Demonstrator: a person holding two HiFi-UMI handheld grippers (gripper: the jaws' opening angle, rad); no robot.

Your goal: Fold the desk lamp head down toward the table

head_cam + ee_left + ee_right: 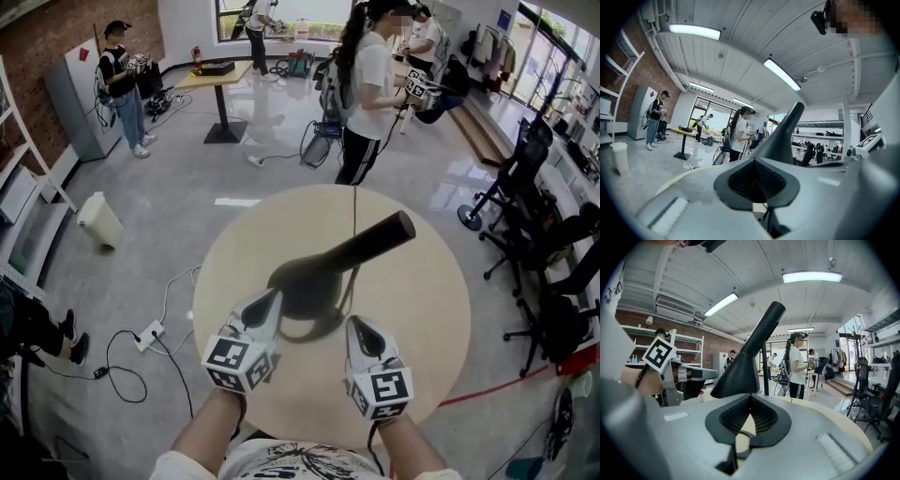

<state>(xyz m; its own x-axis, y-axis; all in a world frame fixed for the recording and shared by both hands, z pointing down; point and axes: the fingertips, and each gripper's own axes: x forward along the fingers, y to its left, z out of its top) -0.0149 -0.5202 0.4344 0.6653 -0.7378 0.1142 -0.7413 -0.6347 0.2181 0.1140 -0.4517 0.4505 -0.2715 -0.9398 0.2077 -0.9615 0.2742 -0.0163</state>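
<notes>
Desk lamp (342,253) just ahead, left claw (269,303), right claw (360,329) flanking its base, both closed, empty

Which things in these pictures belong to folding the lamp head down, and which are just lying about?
For the job:
desk lamp
round table it stands on
left gripper, shut and empty
right gripper, shut and empty

Lying about:
white bin
power strip and cables on the floor
office chairs
far table
</notes>
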